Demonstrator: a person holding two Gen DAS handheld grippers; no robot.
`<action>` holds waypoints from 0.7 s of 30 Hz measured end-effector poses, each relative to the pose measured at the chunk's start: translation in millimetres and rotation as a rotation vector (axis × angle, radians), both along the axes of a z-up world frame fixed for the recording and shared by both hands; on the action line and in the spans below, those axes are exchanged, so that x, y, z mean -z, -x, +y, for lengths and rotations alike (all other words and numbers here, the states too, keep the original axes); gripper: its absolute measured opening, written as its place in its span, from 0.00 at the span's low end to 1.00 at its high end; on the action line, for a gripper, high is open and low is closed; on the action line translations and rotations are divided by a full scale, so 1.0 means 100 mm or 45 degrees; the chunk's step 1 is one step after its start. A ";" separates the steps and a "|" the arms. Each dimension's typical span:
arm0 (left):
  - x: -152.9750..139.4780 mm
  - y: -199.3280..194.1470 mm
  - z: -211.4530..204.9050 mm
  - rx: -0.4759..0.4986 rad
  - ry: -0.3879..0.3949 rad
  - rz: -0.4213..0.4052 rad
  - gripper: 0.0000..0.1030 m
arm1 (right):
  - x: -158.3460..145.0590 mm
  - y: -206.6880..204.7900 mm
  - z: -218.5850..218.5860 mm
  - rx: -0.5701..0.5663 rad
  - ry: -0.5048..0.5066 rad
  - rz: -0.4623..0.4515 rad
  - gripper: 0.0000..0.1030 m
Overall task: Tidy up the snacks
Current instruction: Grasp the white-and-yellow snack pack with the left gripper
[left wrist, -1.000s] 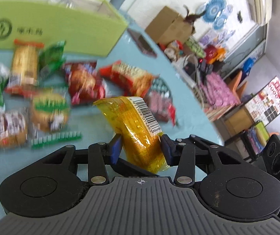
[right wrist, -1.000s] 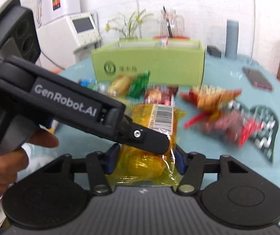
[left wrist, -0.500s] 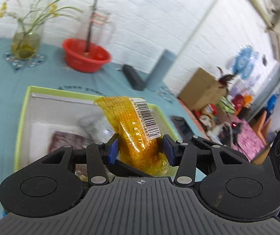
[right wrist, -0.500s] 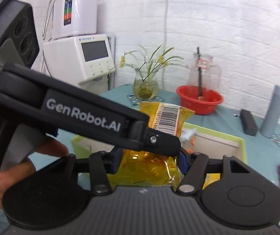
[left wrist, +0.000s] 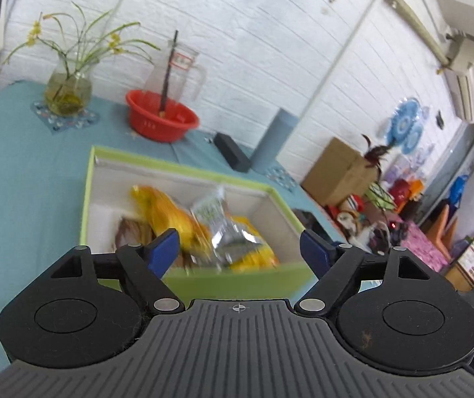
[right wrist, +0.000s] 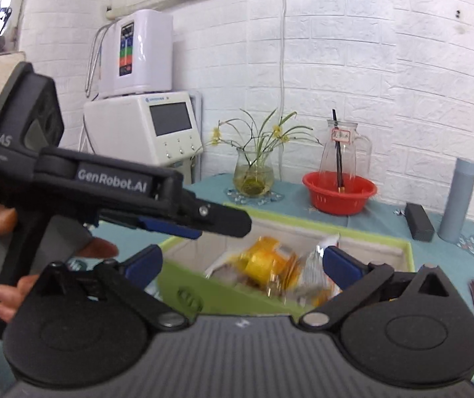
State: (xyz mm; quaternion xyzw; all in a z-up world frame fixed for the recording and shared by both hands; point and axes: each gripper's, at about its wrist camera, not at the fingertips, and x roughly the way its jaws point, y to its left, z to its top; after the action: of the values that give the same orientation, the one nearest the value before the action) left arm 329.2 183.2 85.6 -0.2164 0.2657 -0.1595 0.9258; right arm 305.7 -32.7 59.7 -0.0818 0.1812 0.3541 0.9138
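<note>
Left wrist view: the left claw (left wrist: 239, 248) has just been opening and stands released, nothing between its pads. The yellow snack packet (left wrist: 167, 215), blurred, lies below and ahead in the green box (left wrist: 170, 165) on the bench (left wrist: 21, 165), long axis slanting near-right.

Right wrist view: the right claw (right wrist: 242, 265) has likewise opened, empty, above the box's near wall, the packet just beyond.
</note>
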 end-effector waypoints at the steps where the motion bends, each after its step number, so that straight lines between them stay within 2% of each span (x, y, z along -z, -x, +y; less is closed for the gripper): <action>1: 0.06 0.11 -0.05 0.011 -0.002 0.019 0.65 | 0.08 0.13 -0.06 0.009 0.015 0.022 1.00; 6: 0.45 0.66 -0.22 -0.004 -0.021 0.141 0.65 | 0.52 0.66 -0.29 0.086 0.071 0.200 1.00; 10: 0.62 1.15 -0.09 -0.153 -0.022 0.197 0.64 | 0.69 0.95 -0.34 0.036 0.001 0.340 1.00; 13: 0.63 1.40 0.10 -0.253 -0.028 0.207 0.64 | 0.66 1.08 -0.16 -0.075 -0.029 0.339 1.00; 16: 0.62 1.50 0.28 -0.344 -0.027 0.233 0.63 | 0.69 1.16 0.16 -0.243 -0.026 0.383 1.00; 18: 0.61 1.49 0.40 -0.314 0.016 0.229 0.63 | 0.74 1.21 0.37 -0.303 0.007 0.384 1.00; 21: 0.68 1.47 0.48 -0.271 0.050 0.269 0.63 | 0.78 1.18 0.64 -0.309 0.070 0.346 1.00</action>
State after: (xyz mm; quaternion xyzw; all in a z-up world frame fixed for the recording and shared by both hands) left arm 182.7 231.0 18.0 -0.2771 0.3341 -0.0419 0.8999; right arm 188.0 31.0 -18.1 -0.0794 0.3012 0.4645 0.8290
